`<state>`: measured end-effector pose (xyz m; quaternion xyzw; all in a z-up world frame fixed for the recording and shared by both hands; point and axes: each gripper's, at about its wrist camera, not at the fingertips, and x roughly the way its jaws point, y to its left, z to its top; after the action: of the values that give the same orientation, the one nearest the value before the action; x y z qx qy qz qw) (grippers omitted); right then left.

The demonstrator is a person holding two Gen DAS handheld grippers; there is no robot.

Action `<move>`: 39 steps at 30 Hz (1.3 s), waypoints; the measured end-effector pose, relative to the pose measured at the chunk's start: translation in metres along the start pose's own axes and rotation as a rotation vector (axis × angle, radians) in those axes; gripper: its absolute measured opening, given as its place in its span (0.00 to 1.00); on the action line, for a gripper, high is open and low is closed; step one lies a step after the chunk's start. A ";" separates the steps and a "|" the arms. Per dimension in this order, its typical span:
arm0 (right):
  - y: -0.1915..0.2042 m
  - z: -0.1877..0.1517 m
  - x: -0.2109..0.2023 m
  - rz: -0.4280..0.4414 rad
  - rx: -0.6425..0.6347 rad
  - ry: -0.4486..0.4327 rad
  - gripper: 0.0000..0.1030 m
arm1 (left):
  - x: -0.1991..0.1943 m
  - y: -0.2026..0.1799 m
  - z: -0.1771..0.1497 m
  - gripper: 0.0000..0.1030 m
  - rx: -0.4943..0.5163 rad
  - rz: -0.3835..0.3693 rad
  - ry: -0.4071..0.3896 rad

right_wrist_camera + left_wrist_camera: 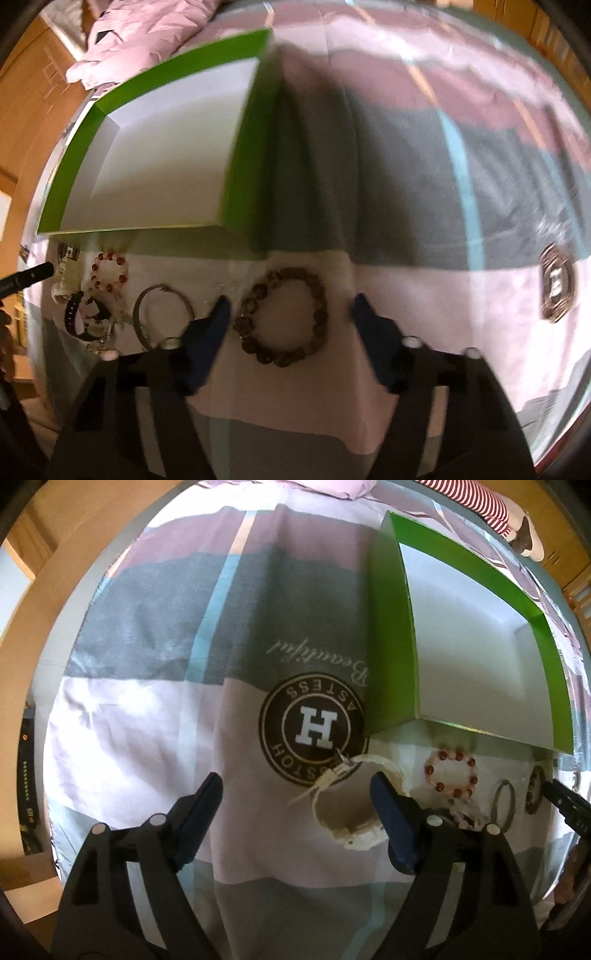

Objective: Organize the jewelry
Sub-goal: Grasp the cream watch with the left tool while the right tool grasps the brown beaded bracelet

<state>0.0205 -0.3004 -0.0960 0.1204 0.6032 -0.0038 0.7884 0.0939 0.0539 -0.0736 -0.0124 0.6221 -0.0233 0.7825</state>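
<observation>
Left gripper (295, 794): jaws apart, over the white watch (354, 812), not pressing it.
Right gripper (290, 306): jaws apart, straddling the brown bead bracelet (284, 317).
Green box (391, 635): on the bed (147, 709), just behind the jewelry row.

one green box (155, 147), open and white inside. one white watch (351, 812). one dark watch (74, 314). one red-and-pale bead bracelet (109, 275). one brown bead bracelet (284, 314). one plain metal bangle (162, 310). a tangle of pale beads beside the dark watch, count unclear.
</observation>
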 end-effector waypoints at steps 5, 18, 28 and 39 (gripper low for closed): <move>-0.004 0.001 0.014 -0.005 0.015 0.043 0.42 | -0.005 0.002 0.003 0.81 0.004 0.017 -0.030; 0.012 -0.015 -0.003 0.051 -0.010 0.056 0.40 | -0.008 -0.010 -0.003 0.90 0.043 0.028 -0.061; 0.004 -0.016 0.004 0.003 0.014 0.061 0.34 | -0.006 -0.012 -0.005 0.90 0.050 0.006 -0.060; -0.002 -0.021 0.002 -0.037 -0.002 -0.016 0.07 | -0.004 -0.015 -0.007 0.90 0.058 0.019 -0.060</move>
<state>0.0009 -0.2976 -0.1038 0.1085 0.5990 -0.0188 0.7932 0.0864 0.0387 -0.0709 0.0153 0.5974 -0.0337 0.8011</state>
